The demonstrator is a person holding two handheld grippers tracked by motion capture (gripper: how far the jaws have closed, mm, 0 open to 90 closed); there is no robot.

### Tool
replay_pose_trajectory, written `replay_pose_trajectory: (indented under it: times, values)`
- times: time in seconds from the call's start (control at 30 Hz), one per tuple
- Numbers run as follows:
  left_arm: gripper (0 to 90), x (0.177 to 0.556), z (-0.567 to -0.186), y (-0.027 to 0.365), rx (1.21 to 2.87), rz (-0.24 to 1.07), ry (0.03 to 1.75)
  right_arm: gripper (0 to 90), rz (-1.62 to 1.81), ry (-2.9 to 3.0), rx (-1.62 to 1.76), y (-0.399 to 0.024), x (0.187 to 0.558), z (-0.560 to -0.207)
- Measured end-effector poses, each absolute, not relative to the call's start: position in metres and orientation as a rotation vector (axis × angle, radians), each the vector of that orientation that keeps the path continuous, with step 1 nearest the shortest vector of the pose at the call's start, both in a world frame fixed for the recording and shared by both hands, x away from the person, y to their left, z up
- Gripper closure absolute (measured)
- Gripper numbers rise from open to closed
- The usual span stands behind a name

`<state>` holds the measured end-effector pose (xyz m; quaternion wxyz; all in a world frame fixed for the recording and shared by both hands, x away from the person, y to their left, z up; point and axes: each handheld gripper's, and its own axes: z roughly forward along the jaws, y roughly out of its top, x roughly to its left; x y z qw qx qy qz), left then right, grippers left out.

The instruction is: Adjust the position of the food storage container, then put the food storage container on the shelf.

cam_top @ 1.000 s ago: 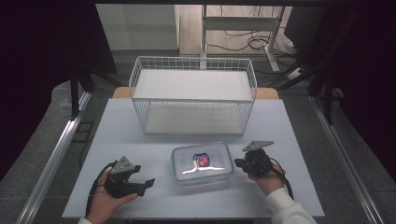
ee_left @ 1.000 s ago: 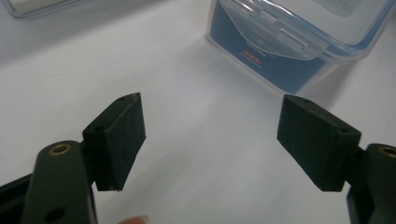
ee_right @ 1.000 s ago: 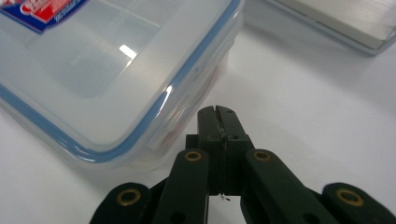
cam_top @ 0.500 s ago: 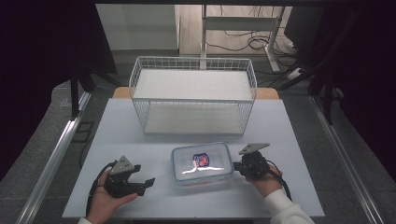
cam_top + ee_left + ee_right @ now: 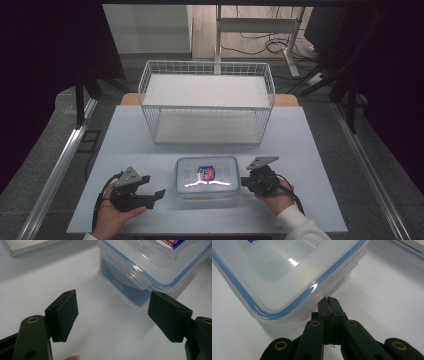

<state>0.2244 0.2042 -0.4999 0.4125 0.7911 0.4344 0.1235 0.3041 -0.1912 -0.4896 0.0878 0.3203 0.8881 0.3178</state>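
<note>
A clear plastic container (image 5: 206, 177) with a blue-sealed lid and a red and blue label stands on the white table (image 5: 310, 150), near its front edge. My left gripper (image 5: 155, 185) rests in a hand left of it, open, with nothing between its pads. In the left gripper view the box's side clip (image 5: 127, 272) lies just ahead of the left gripper (image 5: 112, 302). My right gripper (image 5: 244, 182) is at the box's right side. In the right gripper view the right gripper (image 5: 329, 301) is shut, its tips against the container (image 5: 287, 277) wall just under the lid's rim.
A white wire basket (image 5: 207, 102) with a flat white floor stands behind the container, across the table's far half. Metal rails (image 5: 55, 170) run along both sides of the table. A desk frame and cables lie on the floor beyond.
My right gripper has slid a little to the left, up to the container's right side. The left gripper and the container have stayed in place.
</note>
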Motion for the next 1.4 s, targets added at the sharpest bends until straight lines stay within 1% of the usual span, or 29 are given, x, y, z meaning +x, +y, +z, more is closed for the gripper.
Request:
replay_pose_trajectory:
  times: [0.5,0.83,0.93,1.0,1.03,1.07,1.1,1.17,1.27,1.4]
  values:
    - [23.9,0.221,-0.500,0.211,1.958,0.313,1.115,89.2,0.971,2.670,0.936,-0.184,0.304,-0.488]
    - [23.8,0.224,-0.499,0.204,1.979,0.316,1.097,89.0,1.057,2.518,1.041,-0.215,0.299,-0.477]
    - [23.8,0.227,-0.499,0.203,1.976,0.303,1.100,86.5,1.121,2.501,1.062,-0.224,0.296,-0.473]
    - [23.8,0.228,-0.500,0.203,1.975,0.296,1.104,81.1,1.147,2.500,1.075,-0.228,0.295,-0.473]
    - [23.8,0.228,-0.500,0.203,1.975,0.295,1.104,74.0,1.168,2.490,1.083,-0.229,0.295,-0.473]
    - [23.7,0.229,-0.500,0.203,1.978,0.294,1.100,56.2,1.191,2.450,1.111,-0.229,0.296,-0.474]
    - [23.7,0.229,-0.500,0.203,1.978,0.294,1.100,56.2,1.191,2.450,1.111,-0.229,0.296,-0.474]
    - [23.6,0.229,-0.500,0.204,1.977,0.296,1.101,46.4,1.201,2.428,1.144,-0.229,0.297,-0.474]
    - [23.7,0.228,-0.500,0.205,1.970,0.296,1.104,35.2,1.249,2.415,1.199,-0.229,0.299,-0.475]
    - [23.4,0.228,-0.498,0.205,1.967,0.294,1.105,33.5,1.305,2.406,1.209,-0.230,0.299,-0.473]
